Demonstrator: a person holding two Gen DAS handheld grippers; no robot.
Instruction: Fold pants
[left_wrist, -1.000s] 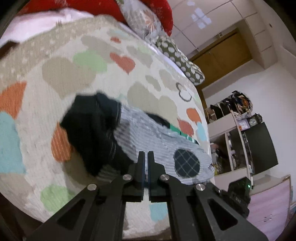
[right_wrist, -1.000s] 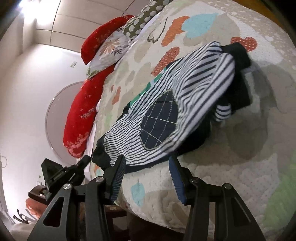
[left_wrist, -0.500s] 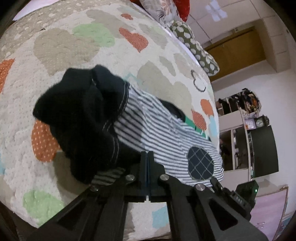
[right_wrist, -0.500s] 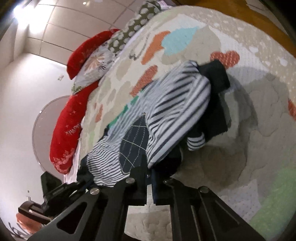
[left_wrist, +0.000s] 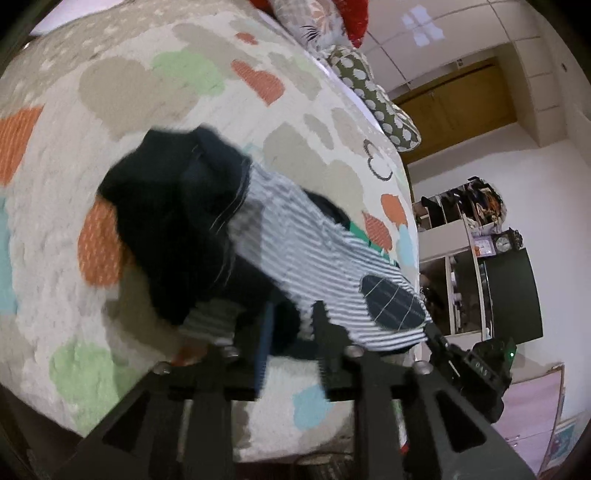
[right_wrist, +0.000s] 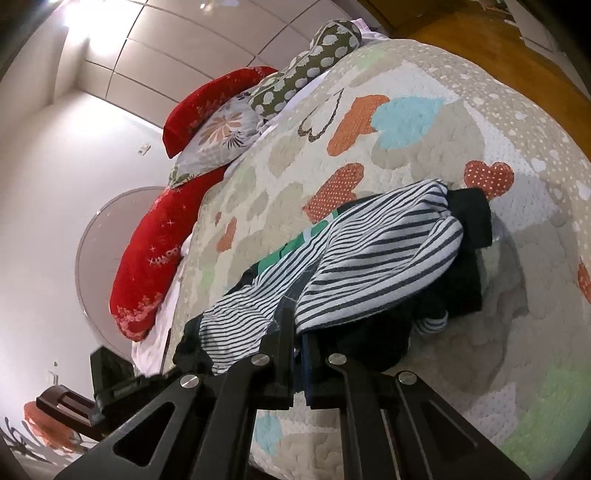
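Jaws: left gripper (left_wrist: 291, 332) stands parted, a clear gap between its two fingers, dark fabric visible in that gap; whether the fingers press any cloth cannot be told. Right gripper (right_wrist: 298, 354) has its jaws drawn nearly together, clamped on the near hem of the striped pants (right_wrist: 354, 266).

Pants: navy-and-white stripes, dark navy cuffs and waistband, an oval navy knee patch (left_wrist: 391, 308) with a stitched grid. They lie bunched near the front edge of the bed, on a quilted bedspread (right_wrist: 406, 162) printed with orange, teal, green and beige hearts. In the right wrist view the striped leg humps upward just above the clamped fingers, with a dark bundle of fabric beside and beneath it. In the left wrist view the dark navy mass (left_wrist: 173, 236) sits on the left, the striped part trailing right toward the patch; this view is motion-blurred.

Surroundings: red pillows (right_wrist: 155, 258), a floral pillow (right_wrist: 218, 136) and a dotted olive bolster (right_wrist: 306, 77) at the head of the bed. Wooden door (left_wrist: 461, 107) and a shelf with a clock (left_wrist: 503, 243) beyond the bed's far side.
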